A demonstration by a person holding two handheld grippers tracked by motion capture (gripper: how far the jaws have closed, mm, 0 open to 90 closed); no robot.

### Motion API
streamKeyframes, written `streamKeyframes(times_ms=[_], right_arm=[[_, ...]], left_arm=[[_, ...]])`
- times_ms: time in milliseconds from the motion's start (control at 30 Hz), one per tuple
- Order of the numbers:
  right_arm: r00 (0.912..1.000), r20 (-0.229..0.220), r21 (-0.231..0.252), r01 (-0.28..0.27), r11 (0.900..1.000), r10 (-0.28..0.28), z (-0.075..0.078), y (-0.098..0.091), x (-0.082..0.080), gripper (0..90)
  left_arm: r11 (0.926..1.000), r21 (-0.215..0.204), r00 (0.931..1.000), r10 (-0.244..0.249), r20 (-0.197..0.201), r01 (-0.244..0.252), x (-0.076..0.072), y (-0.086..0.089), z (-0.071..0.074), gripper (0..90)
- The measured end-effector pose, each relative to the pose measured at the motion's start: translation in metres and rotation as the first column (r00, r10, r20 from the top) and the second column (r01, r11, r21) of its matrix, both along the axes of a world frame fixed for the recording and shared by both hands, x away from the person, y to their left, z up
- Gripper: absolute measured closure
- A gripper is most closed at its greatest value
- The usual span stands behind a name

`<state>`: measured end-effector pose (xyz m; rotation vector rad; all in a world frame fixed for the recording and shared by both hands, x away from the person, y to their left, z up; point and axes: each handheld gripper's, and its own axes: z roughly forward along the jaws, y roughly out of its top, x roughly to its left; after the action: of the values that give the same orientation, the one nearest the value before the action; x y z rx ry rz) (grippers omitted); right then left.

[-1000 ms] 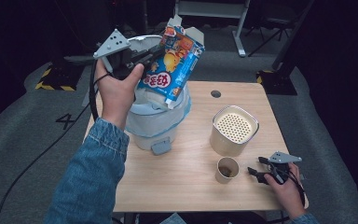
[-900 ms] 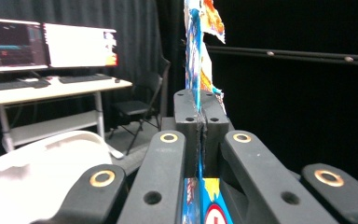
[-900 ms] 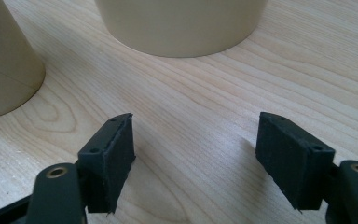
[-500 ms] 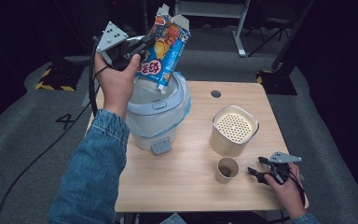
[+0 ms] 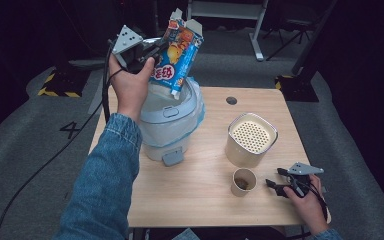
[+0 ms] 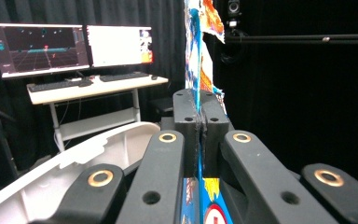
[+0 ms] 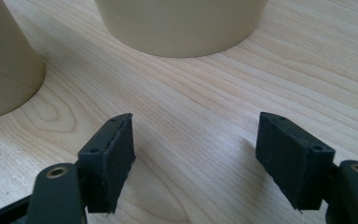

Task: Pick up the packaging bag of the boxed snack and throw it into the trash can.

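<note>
Fingers [image 6: 186, 116] of left gripper [image 5: 147, 52] pinched tight on edge of blue snack bag [image 5: 177, 52], held tilted in air above white lined bin [image 5: 167, 125] at surface's left. Perforated-top beige canister [image 5: 251, 140] stands right of bin; paper cup [image 5: 243, 181] in front of it. Right gripper [image 5: 280, 187] rests on wooden surface [image 5: 200, 200] beside cup, fingers [image 7: 109, 154] spread wide, holding nothing.

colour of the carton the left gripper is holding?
Mostly blue, with orange artwork and a white-and-red label; the carton shows best in the high view, clamped by the left gripper.
</note>
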<state>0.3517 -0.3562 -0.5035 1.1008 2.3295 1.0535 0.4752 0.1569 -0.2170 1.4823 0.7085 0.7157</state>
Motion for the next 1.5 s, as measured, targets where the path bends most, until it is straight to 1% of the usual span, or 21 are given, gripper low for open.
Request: streamKeyframes(times_ms=[100, 200, 300, 367, 467, 633, 767, 800, 833, 867, 900, 933, 967, 1000, 1033, 1067, 1133, 1267, 1333, 1433, 1500], right_arm=[[1.0000, 0.000, 0.000, 0.000, 1.0000, 0.000, 0.000, 0.000, 0.000, 28.2], [1.0000, 0.000, 0.000, 0.000, 1.0000, 0.000, 0.000, 0.000, 0.000, 28.2], [1.0000, 0.000, 0.000, 0.000, 1.0000, 0.000, 0.000, 0.000, 0.000, 28.2], [1.0000, 0.000, 0.000, 0.000, 1.0000, 0.000, 0.000, 0.000, 0.000, 28.2], [1.0000, 0.000, 0.000, 0.000, 1.0000, 0.000, 0.000, 0.000, 0.000, 28.2], [1.0000, 0.000, 0.000, 0.000, 1.0000, 0.000, 0.000, 0.000, 0.000, 28.2], [1.0000, 0.000, 0.000, 0.000, 1.0000, 0.000, 0.000, 0.000, 0.000, 28.2], [1.0000, 0.000, 0.000, 0.000, 1.0000, 0.000, 0.000, 0.000, 0.000, 28.2], [1.0000, 0.000, 0.000, 0.000, 1.0000, 0.000, 0.000, 0.000, 0.000, 28.2], [1.0000, 0.000, 0.000, 0.000, 1.0000, 0.000, 0.000, 0.000, 0.000, 28.2], [1.0000, 0.000, 0.000, 0.000, 1.0000, 0.000, 0.000, 0.000, 0.000, 28.2], [1.0000, 0.000, 0.000, 0.000, 1.0000, 0.000, 0.000, 0.000, 0.000, 28.2], [1.0000, 0.000, 0.000, 0.000, 1.0000, 0.000, 0.000, 0.000, 0.000, 28.2], [1.0000, 0.000, 0.000, 0.000, 1.0000, 0.000, 0.000, 0.000, 0.000, 28.2], [1.0000, 0.002, -0.001, -0.001, 1.0000, 0.001, 0.000, 0.000, 0.000, 28.2], [1.0000, 0.001, -0.001, -0.001, 1.0000, 0.001, 0.000, 0.000, 0.000, 28.2], [1.0000, 0.002, -0.001, -0.001, 1.0000, 0.001, 0.000, 0.000, 0.000, 28.2], [1.0000, 0.001, -0.001, -0.001, 1.0000, 0.001, 0.000, 0.000, 0.000, 28.2], [1.0000, 0.002, -0.004, -0.002, 1.0000, 0.002, 0.000, 0.000, 0.000, 28.2], [1.0000, 0.002, -0.004, -0.003, 1.0000, 0.003, 0.000, 0.000, 0.000, 28.2], [1.0000, 0.002, -0.005, -0.003, 1.0000, 0.003, 0.000, 0.000, 0.000, 28.2]], left_arm=[[0.9999, -0.013, 1.0000, 0.002, -0.007, -0.002, 0.002, -0.001, -0.003, 88.5], [0.9999, -0.012, 1.0000, 0.005, -0.005, -0.005, 0.005, -0.001, -0.007, 88.7], [0.9998, -0.019, 0.9999, 0.000, -0.017, 0.000, 0.008, -0.002, -0.010, 88.7], [0.9998, -0.017, 0.9997, -0.005, -0.025, 0.004, 0.009, -0.003, -0.012, 88.5], [0.9999, 0.003, 0.9995, -0.012, -0.028, 0.012, 0.009, -0.004, -0.012, 88.2], [0.9998, -0.007, 0.9992, -0.020, -0.034, 0.020, 0.009, -0.006, -0.015, 87.8], [0.9997, 0.001, 0.9989, -0.024, -0.041, 0.024, 0.012, -0.007, -0.019, 85.5], [0.9997, 0.011, 0.9989, -0.021, -0.043, 0.021, 0.013, -0.008, -0.020, 81.5], [0.9995, 0.033, 0.9990, 0.005, -0.045, -0.003, 0.013, -0.009, -0.021, 72.6], [0.9983, 0.052, 0.9979, 0.031, -0.058, -0.028, 0.013, -0.010, -0.021, 57.2], [0.9979, 0.055, 0.9965, 0.039, -0.074, -0.034, 0.011, -0.009, -0.021, 45.9], [0.9980, 0.049, 0.9949, 0.043, -0.091, -0.039, 0.009, -0.008, -0.021, 39.5], [0.9977, 0.053, 0.9945, 0.048, -0.093, -0.043, 0.006, -0.006, -0.020, 33.9], [0.9973, 0.057, 0.9943, 0.051, -0.093, -0.046, 0.003, -0.004, -0.020, 31.3], [0.9973, 0.060, 0.9946, 0.048, -0.093, -0.042, 0.000, -0.002, -0.019, 31.1], [0.9980, 0.051, 0.9947, 0.041, -0.094, -0.036, -0.003, 0.000, -0.019, 30.8], [0.9978, 0.061, 0.9955, 0.031, -0.089, -0.026, -0.009, 0.003, -0.017, 30.3], [0.9953, 0.096, 0.9945, -0.006, -0.104, 0.016, -0.023, 0.005, -0.016, 30.3], [0.9921, 0.120, 0.9934, -0.026, -0.112, 0.039, -0.031, 0.005, -0.016, 30.2], [0.9867, 0.142, 0.9894, -0.061, -0.131, 0.080, -0.043, 0.007, -0.016, 30.2], [0.9811, 0.160, 0.9862, -0.086, -0.141, 0.108, -0.051, 0.008, -0.017, 30.2]])
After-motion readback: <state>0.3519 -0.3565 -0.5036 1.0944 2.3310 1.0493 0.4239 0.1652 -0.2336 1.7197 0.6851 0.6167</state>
